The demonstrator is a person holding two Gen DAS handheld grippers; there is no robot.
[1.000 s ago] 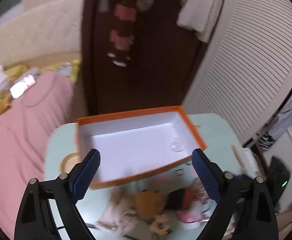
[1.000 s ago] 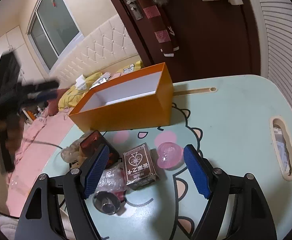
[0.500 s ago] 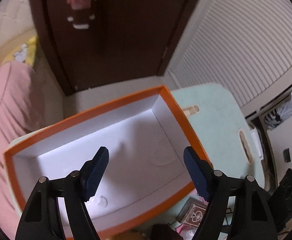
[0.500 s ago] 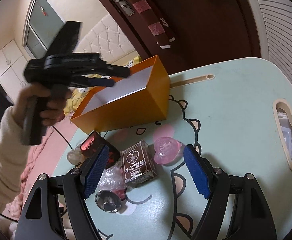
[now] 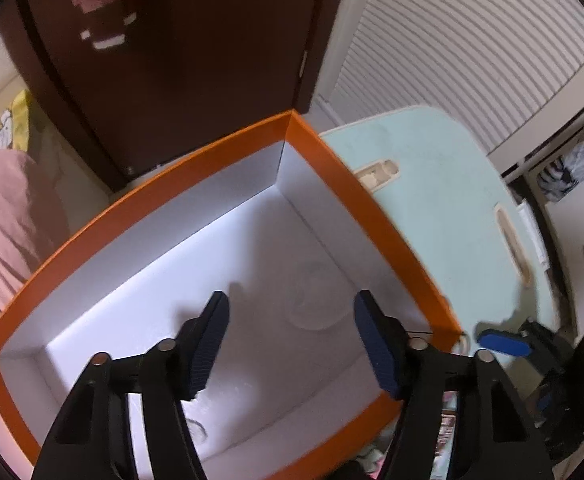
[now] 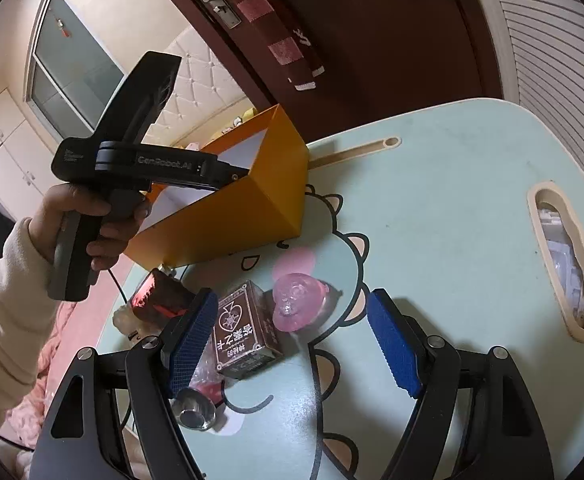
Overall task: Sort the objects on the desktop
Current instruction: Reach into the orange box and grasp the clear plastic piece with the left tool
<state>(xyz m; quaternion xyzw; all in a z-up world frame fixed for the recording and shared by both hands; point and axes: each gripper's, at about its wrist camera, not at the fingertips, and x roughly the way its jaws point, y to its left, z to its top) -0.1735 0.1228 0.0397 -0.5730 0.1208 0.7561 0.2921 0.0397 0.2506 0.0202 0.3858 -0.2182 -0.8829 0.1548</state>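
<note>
Below, the orange box (image 5: pixel 333 168) lies under the closing, empty left tool (image 5: pixel 292 344).

An orange box (image 6: pixel 228 216) with a white inside stands open on the desk (image 6: pixel 451 208), nothing visible in it. Just in front of it lie a brown card pack (image 6: pixel 244 332), a pink heart-shaped piece (image 6: pixel 295 300), a dark red-lit object (image 6: pixel 160 300) and a small metal cup (image 6: pixel 194 412).
</note>
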